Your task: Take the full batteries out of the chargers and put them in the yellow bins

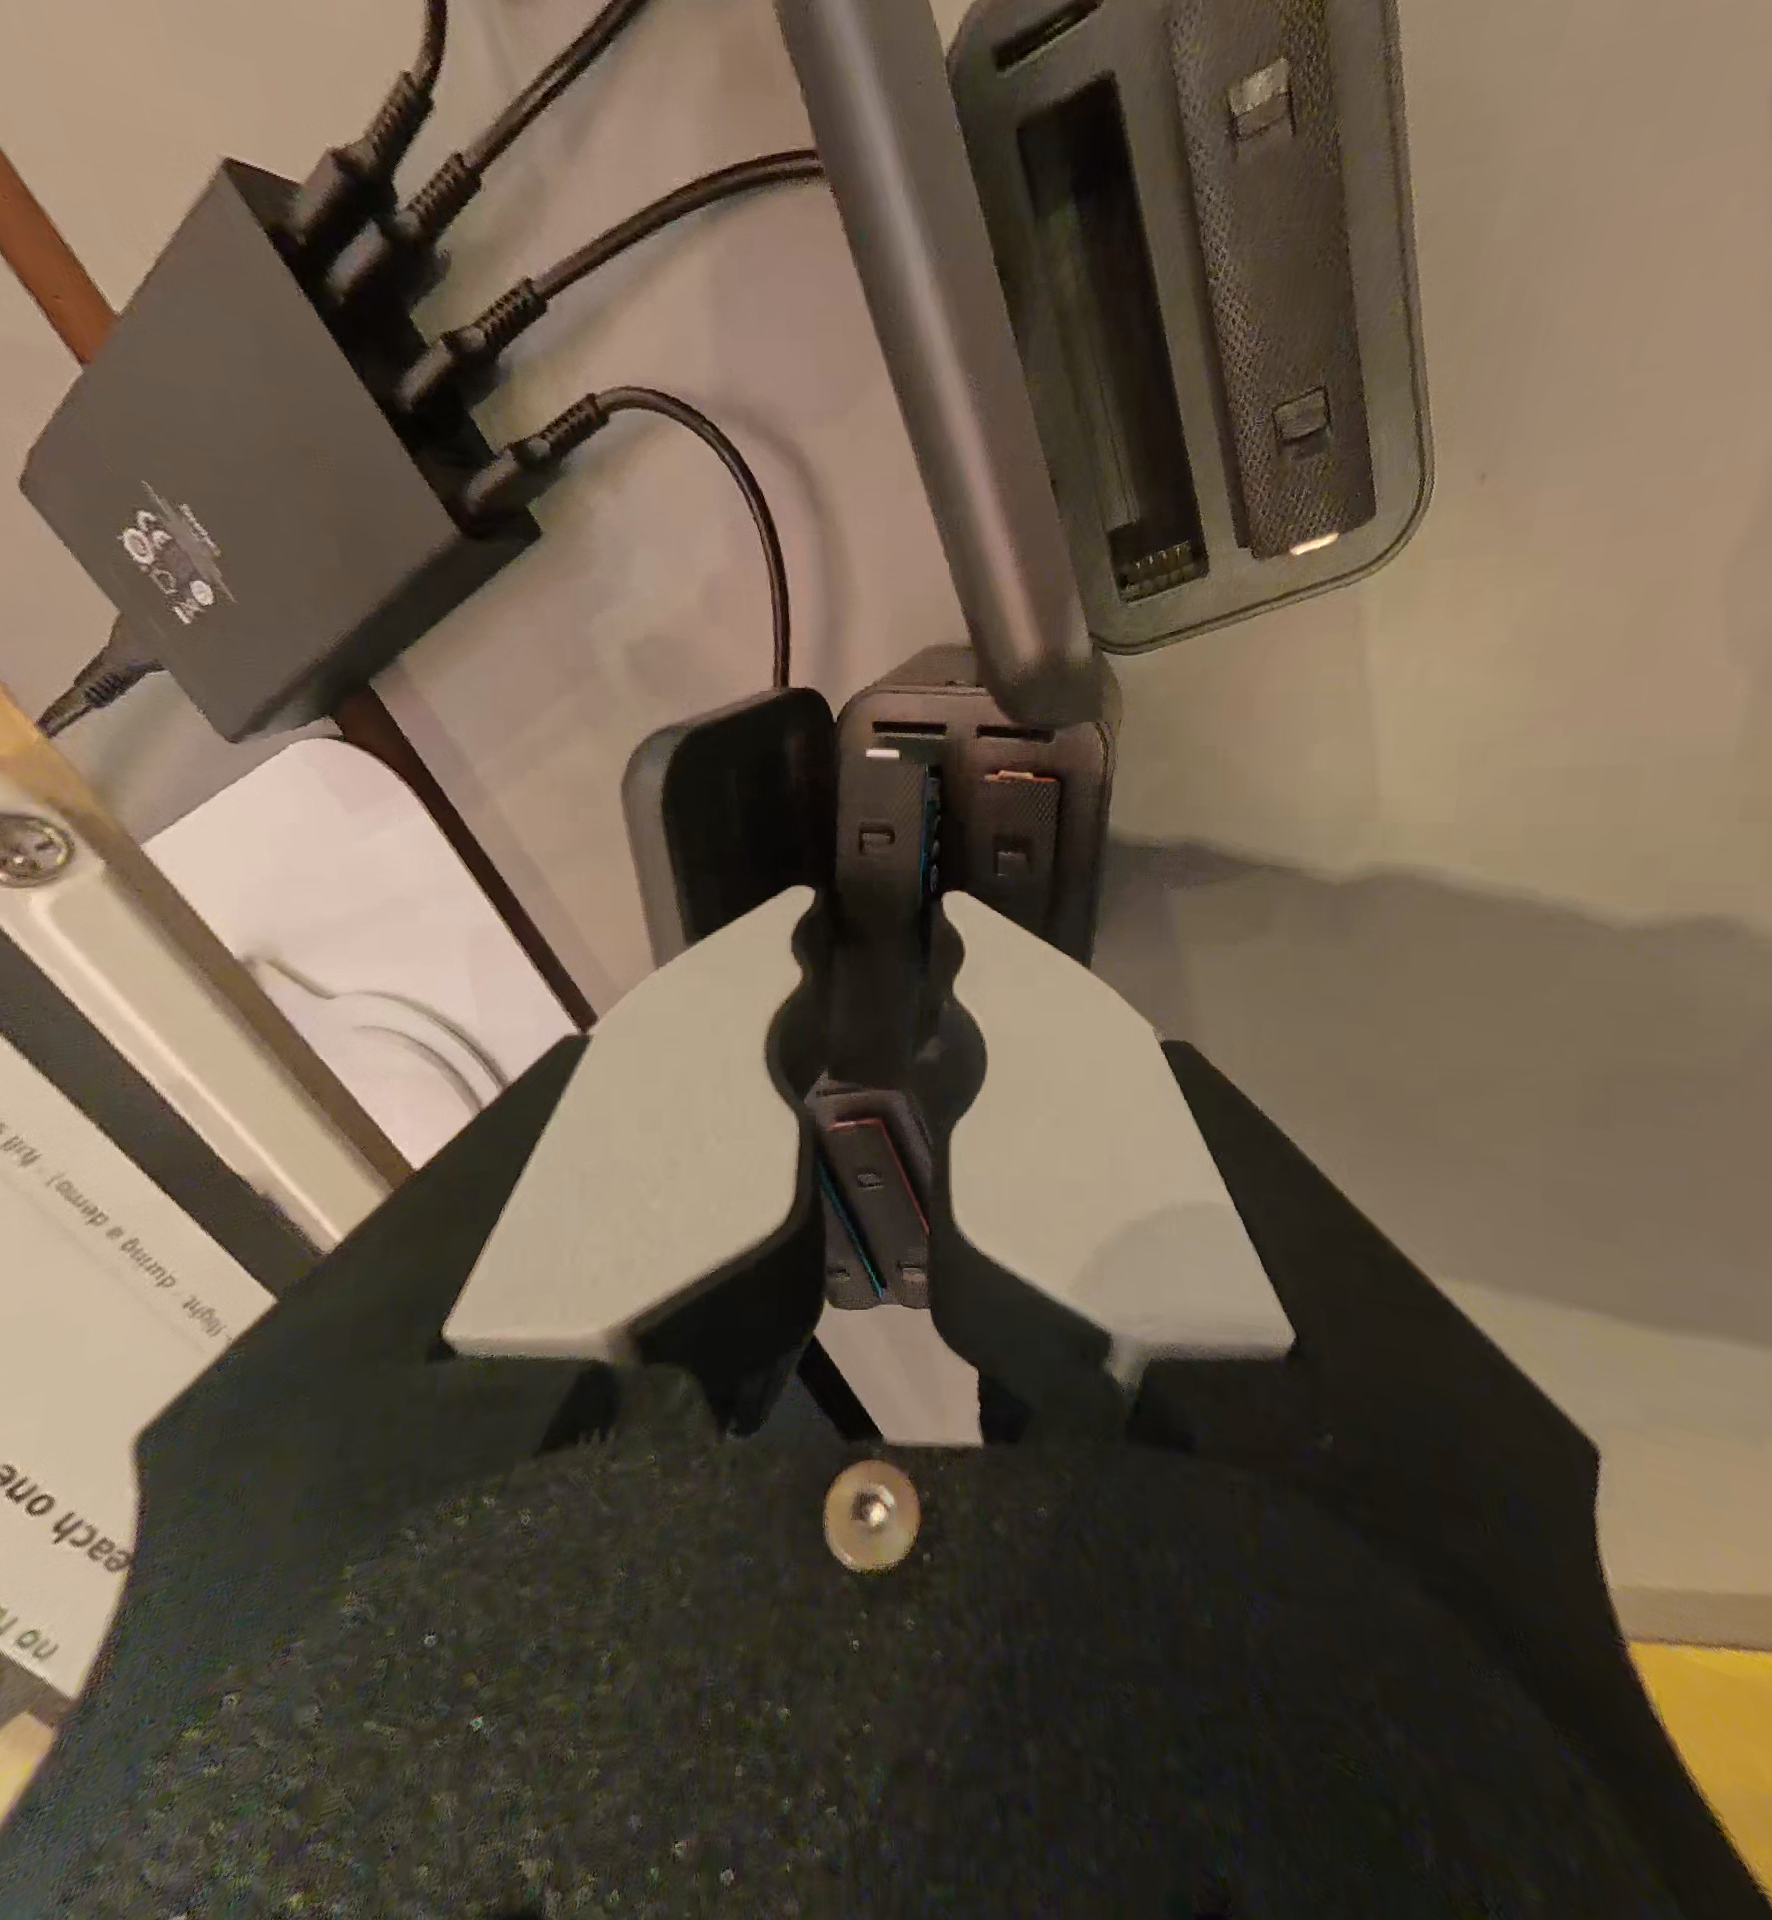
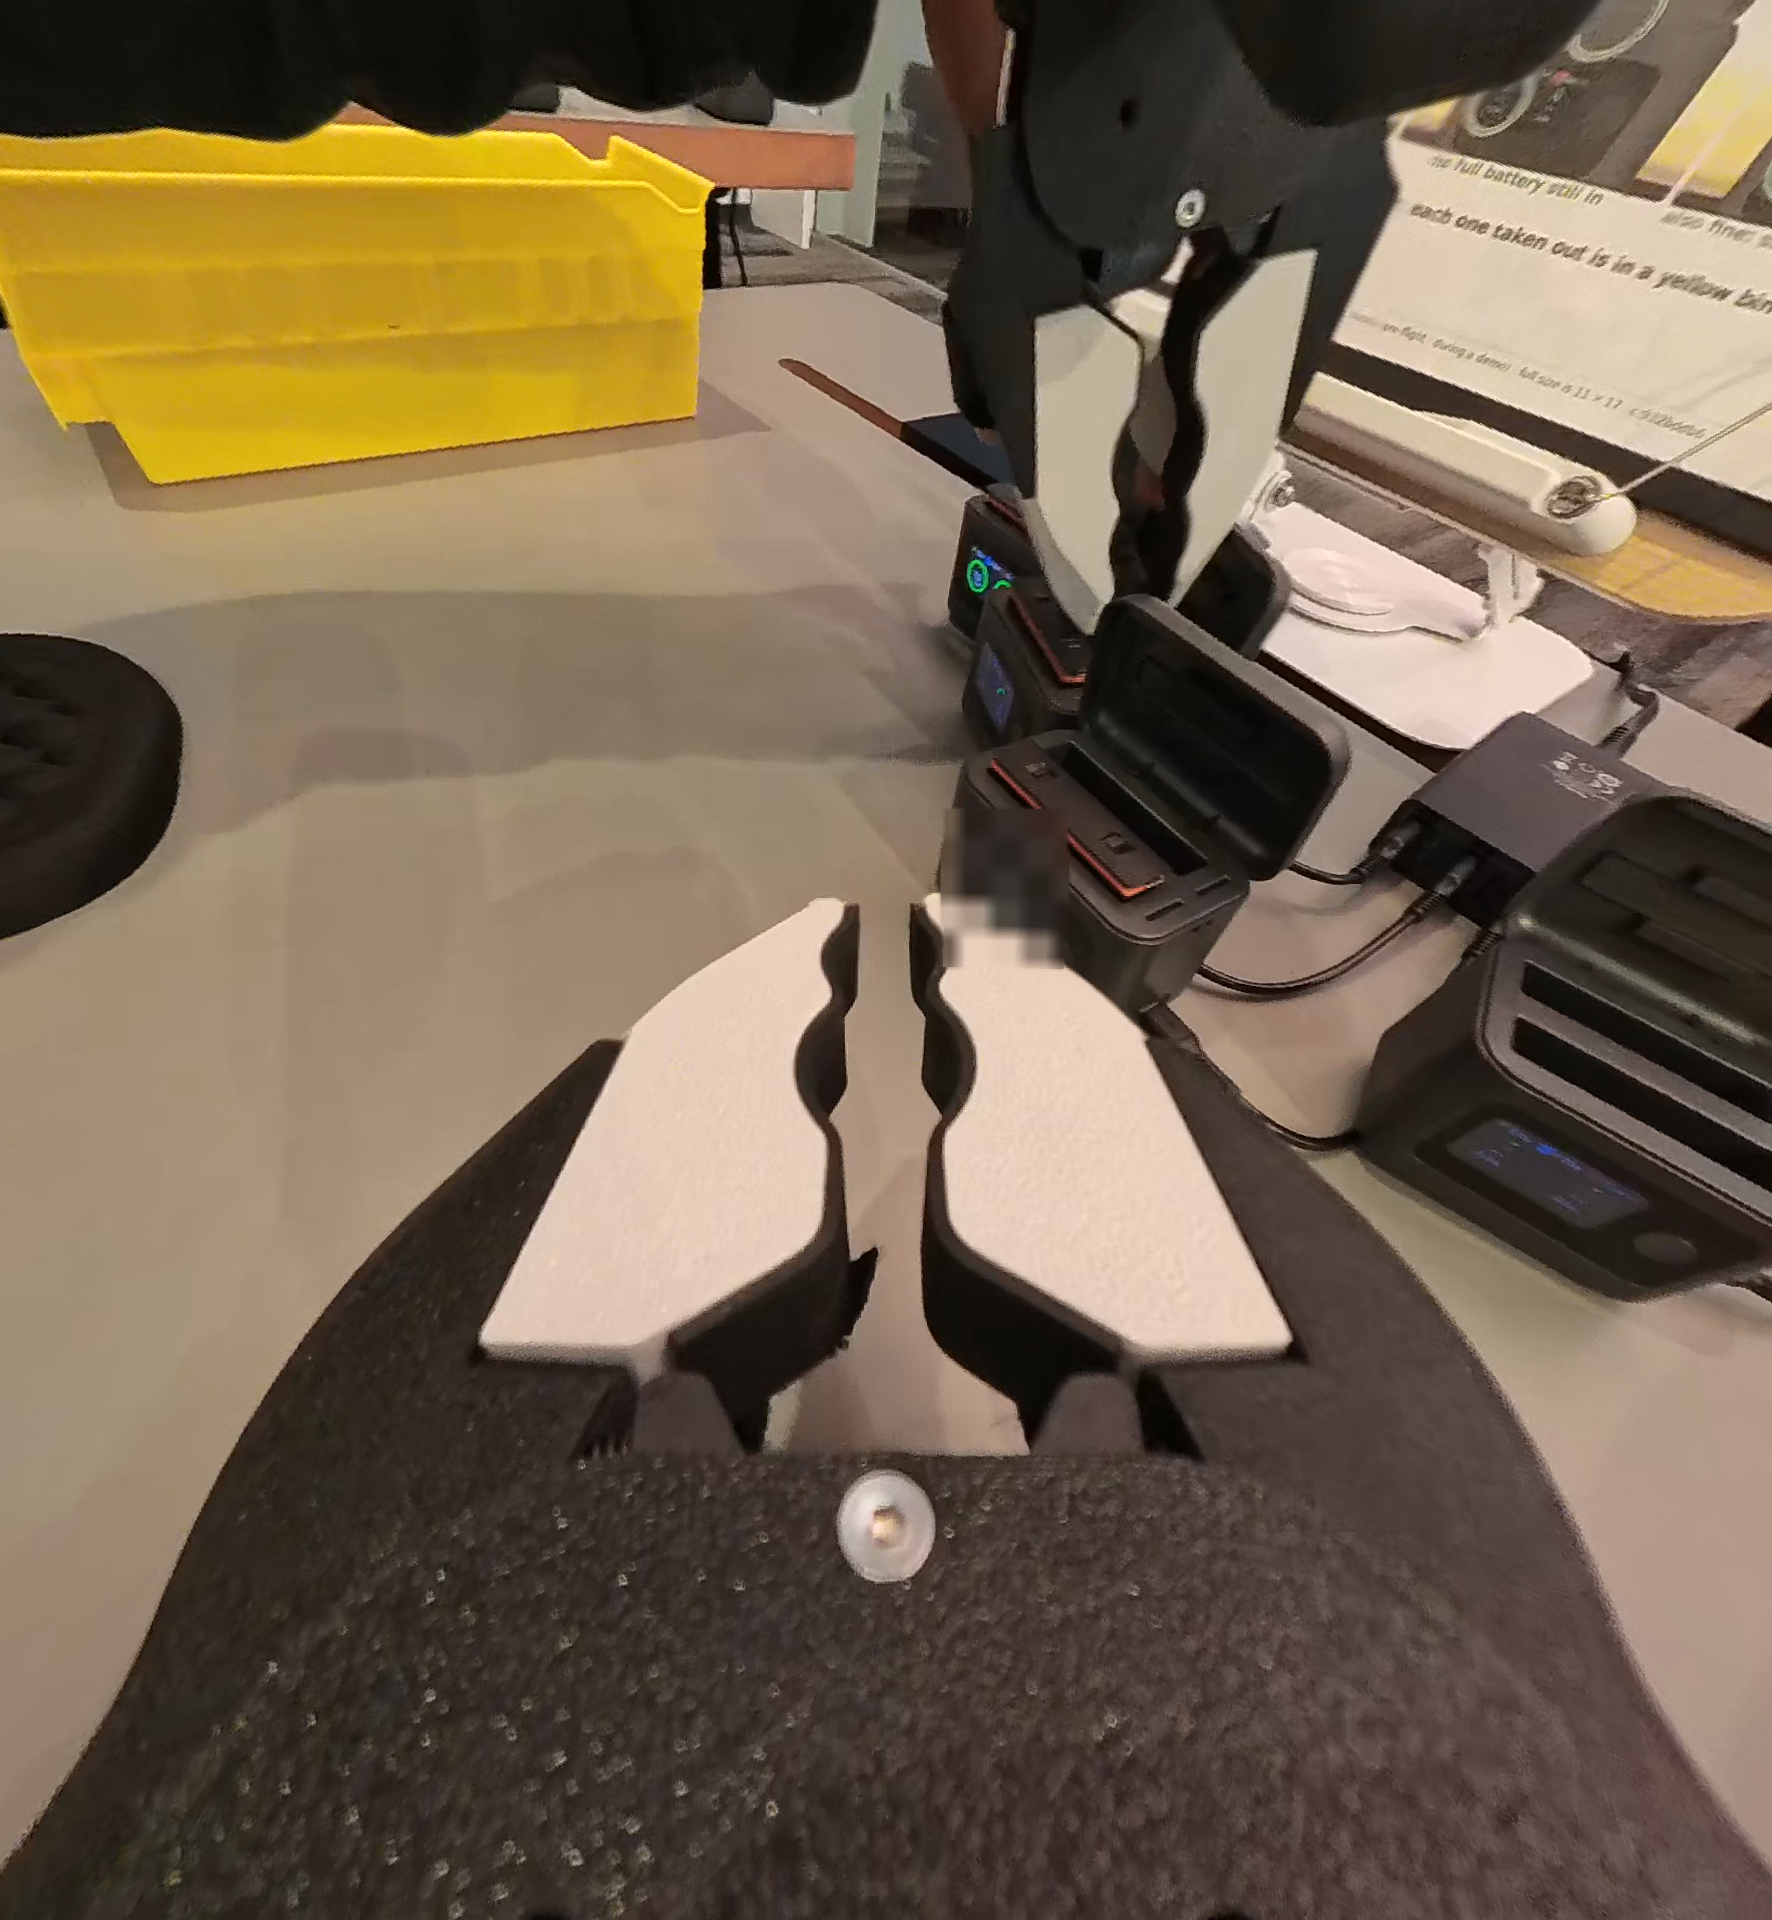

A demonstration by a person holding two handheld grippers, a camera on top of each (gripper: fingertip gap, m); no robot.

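Grey table (image 2: pixel 446 727) with a bunch of chargers lined up on the right of the frame and a poster propped behind them. The left tool (image 1: pixel 877 914) is clamped on a battery (image 1: pixel 877 862) that's partway up out of the left slot of a small open-lid charger (image 1: pixel 1079 831), dead centre of the left wrist view. A second battery (image 1: pixel 1017 821) sits seated in the slot just beside it.

The right tool (image 2: pixel 882 914) hovers over bare table, nearly closed, just a narrow gap, holding nothing.

My take: keep pulling straight along the slot, no twisting, or the battery binds and drags the charger up with it. The right tool could pin the charger body down. Mind the open lid (image 1: pixel 747 810) on the left.

The yellow bin (image 2: pixel 342 301) is well apart, upper left of the right wrist view. The power brick (image 1: pixel 238 447) and its cables (image 1: pixel 747 499) sit upper left in the left view, so swing wide of them.
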